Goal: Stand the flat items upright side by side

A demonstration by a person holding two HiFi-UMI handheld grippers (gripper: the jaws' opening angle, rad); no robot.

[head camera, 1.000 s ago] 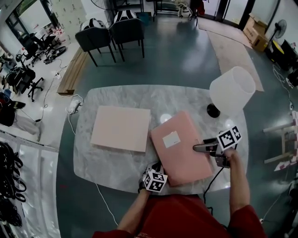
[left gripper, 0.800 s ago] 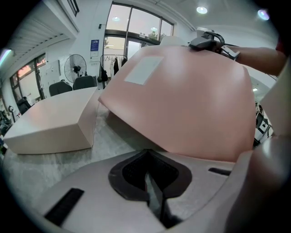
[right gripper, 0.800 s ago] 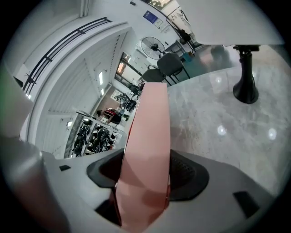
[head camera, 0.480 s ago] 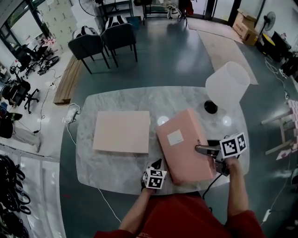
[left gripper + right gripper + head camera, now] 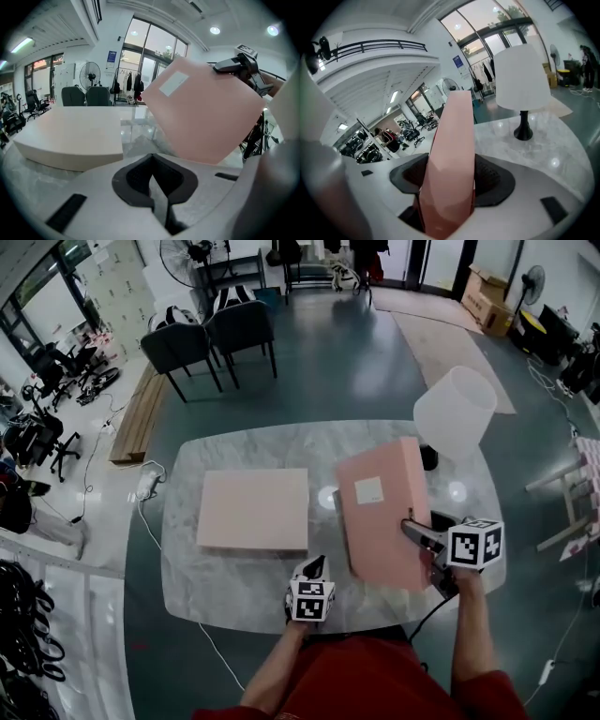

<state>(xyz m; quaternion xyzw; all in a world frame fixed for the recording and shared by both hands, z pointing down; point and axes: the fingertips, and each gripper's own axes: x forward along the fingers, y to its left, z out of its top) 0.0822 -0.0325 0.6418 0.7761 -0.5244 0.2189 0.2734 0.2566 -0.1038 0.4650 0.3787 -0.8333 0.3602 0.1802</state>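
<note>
- Head view: the pink box (image 5: pixel 380 512) is tilted steeply up from the marble worktop (image 5: pixel 234 582), and its labelled face is turned toward the person's left.
- The right tongs (image 5: pixel 413 530) reach in from the right and clamp the box's right-hand side, low down near the person.
- The cream box (image 5: pixel 253 510) lies flat on the worktop, left of the pink box and apart from it.
- The left tongs (image 5: pixel 315 567) sit at the near edge of the worktop, between the two boxes and touching neither.
- A white-shaded lamp (image 5: pixel 455 412) stands just behind the pink box.
- Left gripper view: the left tongs (image 5: pixel 153 177) are closed with nothing in them. The cream box (image 5: pixel 70 136) lies flat ahead on the left.
- The pink box (image 5: pixel 201 117) slants overhead on the right, with the right tongs (image 5: pixel 238 64) gripping its upper edge.
- Right gripper view: the right tongs (image 5: pixel 449 180) stand wide, with both pads pressed on the pink box (image 5: pixel 452 136), which rises edge-on between them.
- The lamp (image 5: pixel 521 84) stands on the worktop (image 5: pixel 553 145) to the right of the box.
</note>
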